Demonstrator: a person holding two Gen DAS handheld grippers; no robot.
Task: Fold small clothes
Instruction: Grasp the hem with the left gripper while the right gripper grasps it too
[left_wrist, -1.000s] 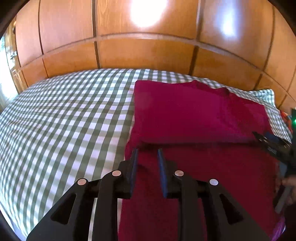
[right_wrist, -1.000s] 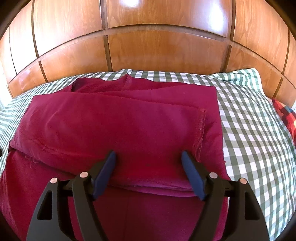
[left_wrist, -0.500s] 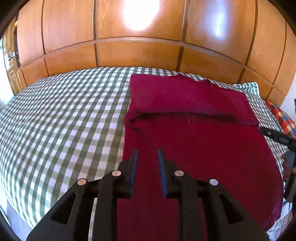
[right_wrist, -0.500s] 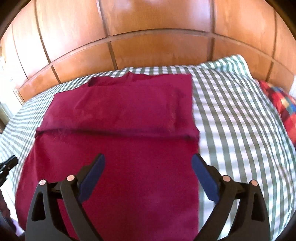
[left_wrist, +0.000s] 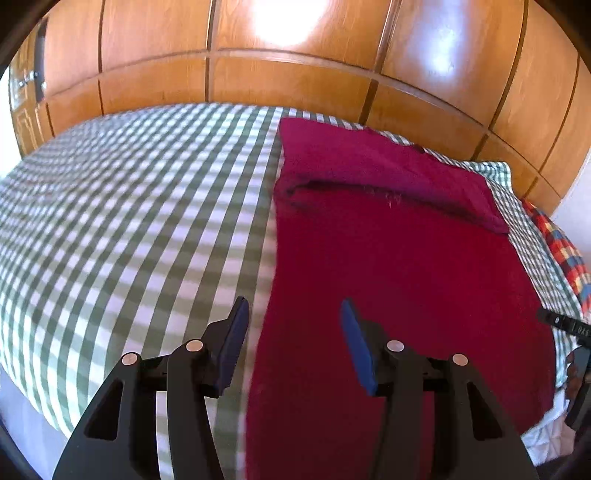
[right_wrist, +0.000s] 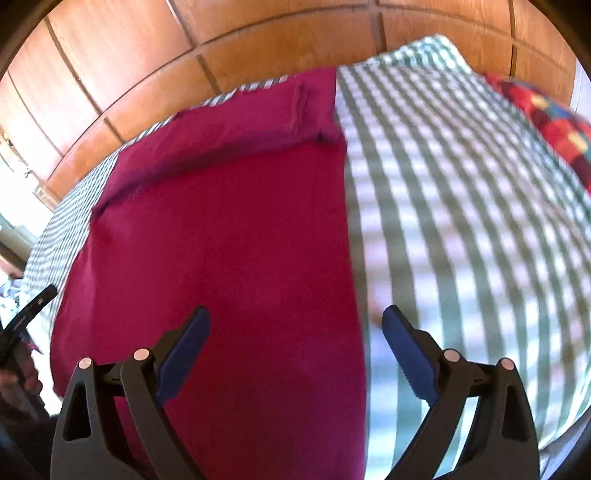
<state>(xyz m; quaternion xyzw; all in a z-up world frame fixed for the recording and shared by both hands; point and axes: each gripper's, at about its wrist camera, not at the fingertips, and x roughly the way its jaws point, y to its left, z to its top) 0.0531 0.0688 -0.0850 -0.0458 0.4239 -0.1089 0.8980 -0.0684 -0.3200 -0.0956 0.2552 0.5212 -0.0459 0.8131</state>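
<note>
A dark red garment (left_wrist: 399, 258) lies flat on the checked bed, its far part folded over toward me as a band (left_wrist: 369, 162). It also shows in the right wrist view (right_wrist: 229, 229). My left gripper (left_wrist: 291, 332) is open and empty, hovering over the garment's near left edge. My right gripper (right_wrist: 295, 343) is open and empty, straddling the garment's near right edge. The right gripper's tip shows at the left wrist view's right rim (left_wrist: 565, 325).
A green-and-white checked bedspread (left_wrist: 129, 229) covers the bed. A wooden panelled headboard (left_wrist: 295, 66) stands behind. A multicoloured checked cloth (right_wrist: 546, 118) lies at the far right. The bed's near edge (left_wrist: 37, 406) drops off at lower left.
Both grippers have pulled back toward the garment's near end. My left gripper has opened from nearly shut. My right gripper has swung to the garment's right edge.
</note>
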